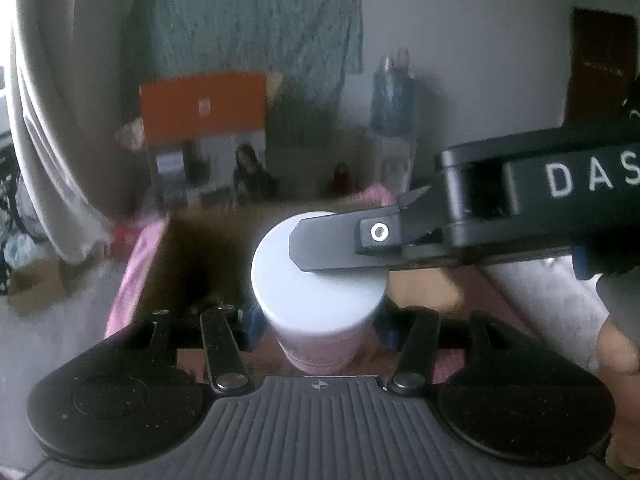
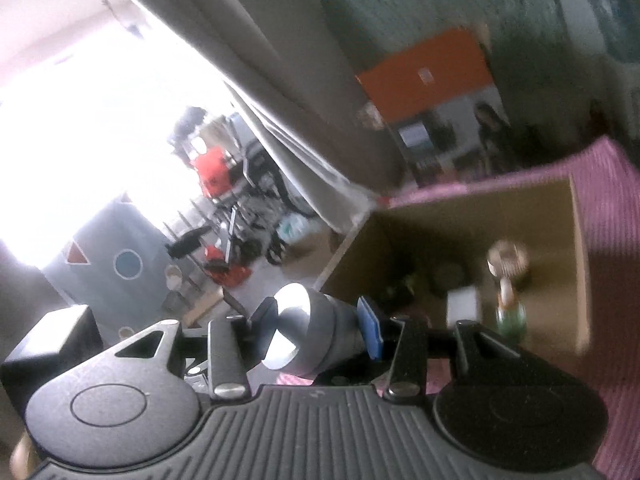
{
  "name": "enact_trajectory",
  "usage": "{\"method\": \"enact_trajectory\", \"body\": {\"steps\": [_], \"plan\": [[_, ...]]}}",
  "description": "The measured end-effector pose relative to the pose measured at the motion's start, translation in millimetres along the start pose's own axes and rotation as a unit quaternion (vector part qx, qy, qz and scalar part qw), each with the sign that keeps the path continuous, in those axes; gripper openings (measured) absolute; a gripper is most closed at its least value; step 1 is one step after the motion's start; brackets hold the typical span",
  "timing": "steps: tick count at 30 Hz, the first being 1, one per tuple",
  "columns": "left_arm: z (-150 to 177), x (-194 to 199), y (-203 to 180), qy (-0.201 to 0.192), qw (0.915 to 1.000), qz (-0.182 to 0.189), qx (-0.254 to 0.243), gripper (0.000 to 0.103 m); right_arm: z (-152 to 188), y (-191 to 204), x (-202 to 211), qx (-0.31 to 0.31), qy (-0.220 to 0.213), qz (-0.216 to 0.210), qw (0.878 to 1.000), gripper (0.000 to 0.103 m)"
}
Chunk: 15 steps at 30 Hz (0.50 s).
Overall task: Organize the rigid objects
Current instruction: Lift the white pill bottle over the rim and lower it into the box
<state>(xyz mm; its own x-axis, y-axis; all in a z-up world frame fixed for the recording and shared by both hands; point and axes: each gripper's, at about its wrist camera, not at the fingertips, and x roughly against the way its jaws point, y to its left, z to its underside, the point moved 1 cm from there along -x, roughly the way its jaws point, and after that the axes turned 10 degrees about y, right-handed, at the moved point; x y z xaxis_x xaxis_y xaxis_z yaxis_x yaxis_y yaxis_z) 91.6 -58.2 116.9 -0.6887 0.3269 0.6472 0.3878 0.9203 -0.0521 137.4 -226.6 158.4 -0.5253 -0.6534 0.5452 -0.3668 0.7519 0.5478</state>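
A jar with a white lid [image 1: 316, 276] and a pale pink body sits upright between the blue pads of my left gripper [image 1: 318, 328], which is shut on it. From the right, a black finger [image 1: 332, 244] of my right gripper reaches across the lid. In the right wrist view, my right gripper [image 2: 318, 326] is shut on a grey cylinder with a shiny round end [image 2: 316, 332], held sideways between the blue pads. An open cardboard box [image 2: 440, 216] lies just beyond it, holding several small items, among them a white cube [image 2: 462, 306] and a small figure [image 2: 508, 276].
Pink striped cloth [image 2: 616, 240] lies under and around the box. An orange and white carton [image 1: 204, 120] stands against the back wall under a green hanging cloth [image 1: 248, 20]. A pale curtain [image 1: 48, 120] hangs at the left. A hand [image 1: 616, 348] shows at the right edge.
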Motion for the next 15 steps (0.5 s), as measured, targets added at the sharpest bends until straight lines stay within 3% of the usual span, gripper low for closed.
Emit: {"method": "enact_trajectory", "body": {"steps": [8, 15], "plan": [[-58, -16, -13, -0.024, 0.9990, 0.039, 0.003, 0.053, -56, -7, 23, 0.022, -0.030, 0.015, 0.999, 0.047], [-86, -74, -35, 0.038, 0.9962, 0.077, -0.010, 0.053, -83, -70, 19, -0.028, -0.020, 0.036, 0.999, 0.047]]}}
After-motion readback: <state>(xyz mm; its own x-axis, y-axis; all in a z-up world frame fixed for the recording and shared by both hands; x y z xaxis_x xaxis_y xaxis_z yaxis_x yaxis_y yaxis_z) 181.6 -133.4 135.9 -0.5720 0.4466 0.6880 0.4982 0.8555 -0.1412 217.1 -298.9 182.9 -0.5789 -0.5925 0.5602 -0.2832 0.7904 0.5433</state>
